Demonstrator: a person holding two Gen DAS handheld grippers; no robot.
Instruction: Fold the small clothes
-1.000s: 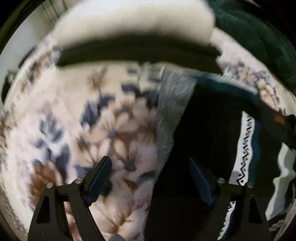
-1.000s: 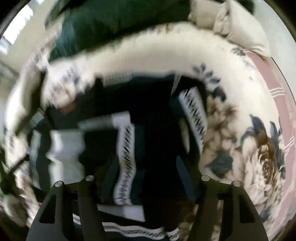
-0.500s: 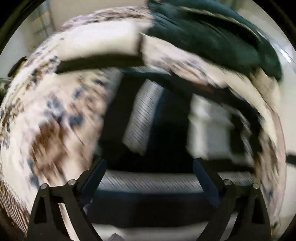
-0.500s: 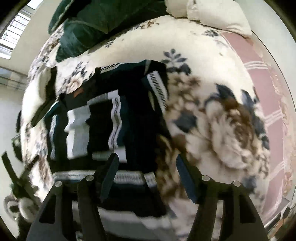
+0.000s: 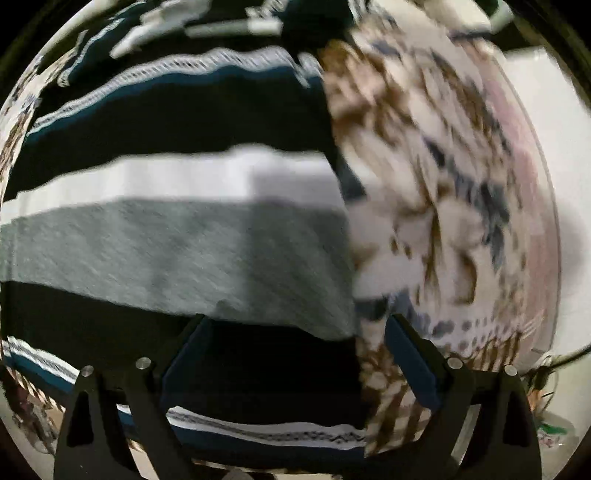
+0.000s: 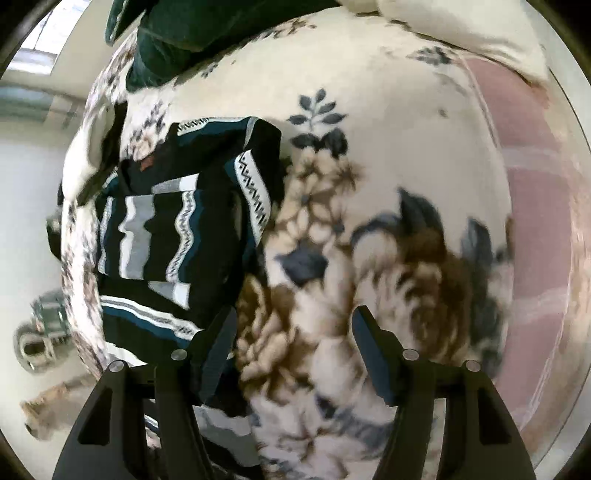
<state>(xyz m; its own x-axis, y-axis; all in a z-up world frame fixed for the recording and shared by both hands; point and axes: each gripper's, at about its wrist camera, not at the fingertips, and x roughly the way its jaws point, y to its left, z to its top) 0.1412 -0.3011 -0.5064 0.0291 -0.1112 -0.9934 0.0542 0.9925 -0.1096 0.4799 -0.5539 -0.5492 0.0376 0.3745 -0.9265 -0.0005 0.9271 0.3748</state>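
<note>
left hand-held gripper (image 5: pixel 295 354) points straight down with its jaws spread wide and nothing pinched between them, right above the striped sweater (image 5: pixel 177 236). under it run a grey band, a white band, then black and teal with a white stitched line. the picture is smeared with blur. the sweater's right edge meets the floral blanket (image 5: pixel 436 206) on the bed.

right hand-held gripper (image 6: pixel 291 350) is angled down, jaws parted and empty, over the blanket's brown and cream flowers (image 6: pixel 369 266). its left finger (image 6: pixel 218 350) sits just at the sweater's (image 6: pixel 177 229) near corner. the sweater lies partly folded on the blanket, zigzag trim (image 6: pixel 255 192) on a turned-in sleeve. a small reddish tag (image 6: pixel 147 162) shows near the collar, too small to read. dark green bedding (image 6: pixel 177 40) is bunched at the far end, a pale pillow (image 6: pixel 461 26) beside it.
</note>
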